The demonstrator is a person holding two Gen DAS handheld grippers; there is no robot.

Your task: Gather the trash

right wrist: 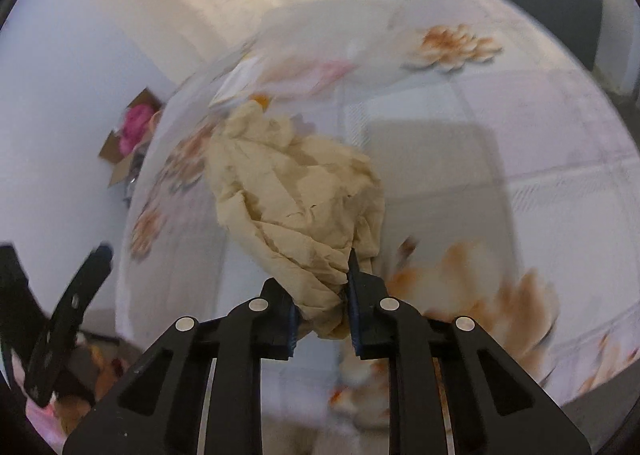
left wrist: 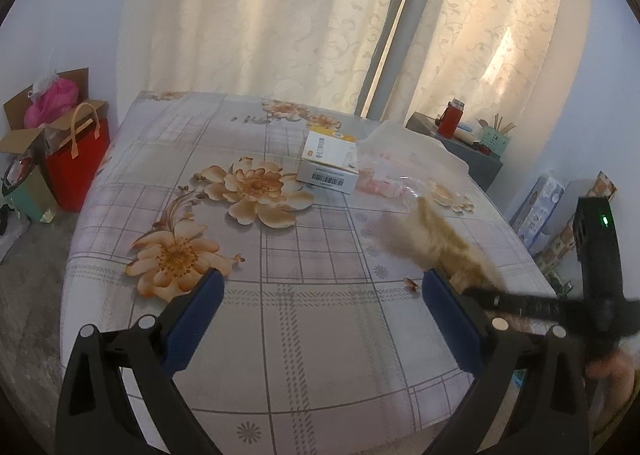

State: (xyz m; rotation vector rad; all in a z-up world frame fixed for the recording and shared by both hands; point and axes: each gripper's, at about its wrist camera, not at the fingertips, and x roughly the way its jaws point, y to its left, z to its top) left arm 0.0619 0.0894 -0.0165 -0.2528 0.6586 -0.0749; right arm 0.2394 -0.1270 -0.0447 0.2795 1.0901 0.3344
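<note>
My right gripper (right wrist: pixel 322 303) is shut on a crumpled beige paper napkin (right wrist: pixel 296 191) and holds it above the floral tablecloth (right wrist: pixel 520 127). The same napkin shows blurred in the left wrist view (left wrist: pixel 440 239), with the right gripper (left wrist: pixel 520 305) just right of my left one. My left gripper (left wrist: pixel 320 283) is open and empty above the table's near part. A white box with a barcode (left wrist: pixel 330 165) and a clear plastic wrapper with pink contents (left wrist: pixel 384 179) lie on the far side of the table. A small brown scrap (left wrist: pixel 411 284) lies near my right finger.
A red gift bag (left wrist: pixel 78 159) and an open cardboard box with pink stuff (left wrist: pixel 44 107) stand on the floor at the left. A grey side table (left wrist: pixel 460 147) with a red flask (left wrist: pixel 449 119) stands at the back right. Curtains (left wrist: pixel 280 15) hang behind.
</note>
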